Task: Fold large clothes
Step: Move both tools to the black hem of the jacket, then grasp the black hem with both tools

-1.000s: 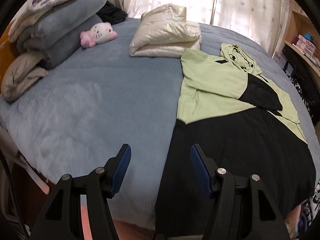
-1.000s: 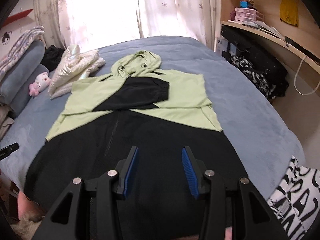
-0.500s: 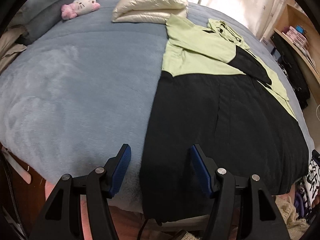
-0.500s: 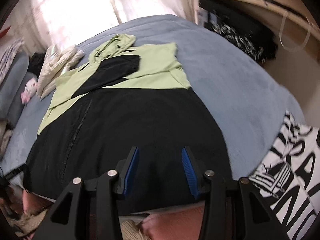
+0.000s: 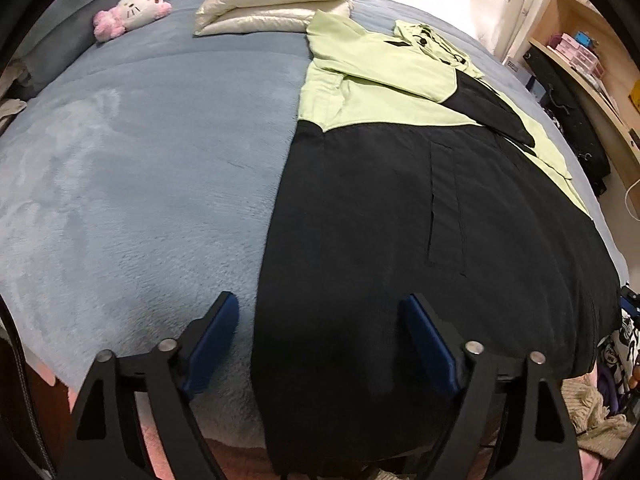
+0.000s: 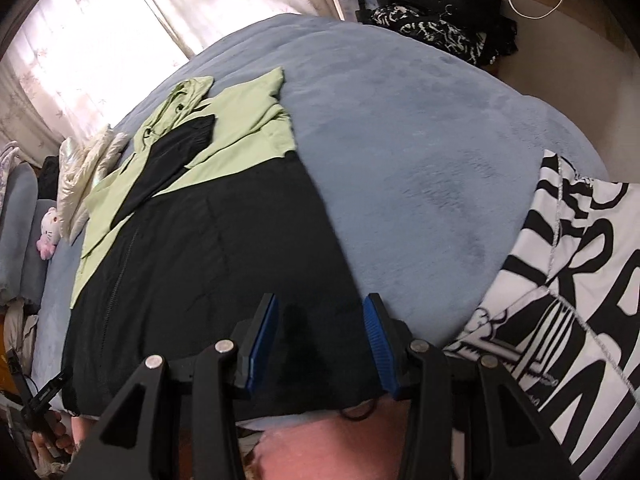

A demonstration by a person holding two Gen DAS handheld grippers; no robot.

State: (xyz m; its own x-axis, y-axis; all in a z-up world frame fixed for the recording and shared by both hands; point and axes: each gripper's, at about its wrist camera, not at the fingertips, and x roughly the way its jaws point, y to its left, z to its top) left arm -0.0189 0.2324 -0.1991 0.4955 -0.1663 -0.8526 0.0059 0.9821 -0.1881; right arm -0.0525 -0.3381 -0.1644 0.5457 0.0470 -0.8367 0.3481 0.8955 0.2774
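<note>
In the left wrist view, a green-and-black hooded jacket (image 5: 420, 208) is seen spread flat on the blue plush bedspread (image 5: 152, 168), its sleeves already crossed over the green chest, its hood toward the curtains. The black hem hangs over the near edge of the bedspread. The left gripper (image 5: 320, 332) is held just above the hem's left corner; its jaws have just been opening and stand released, with the jacket's left edge lying below the gap and no pad pressed on cloth. A folded cream puffer jacket (image 5: 272, 0) touches the green shoulder, and a pink-and-white plush toy (image 5: 132, 12) lies beyond it, well apart from the jacket.

In the right wrist view, the right gripper (image 6: 320, 340) is seen over the hem's right corner, jaws partly apart and nothing pinched; a drawcord loop hangs below the hem. A black-and-white printed cloth (image 6: 568, 288) lies on the bedspread's corner, near the jacket's right edge.

The step in hand is judged to be the approach to both hem corners. Next, each corner needs to be pinched through all layers, then the hem lifted and carried toward the hood evenly.
</note>
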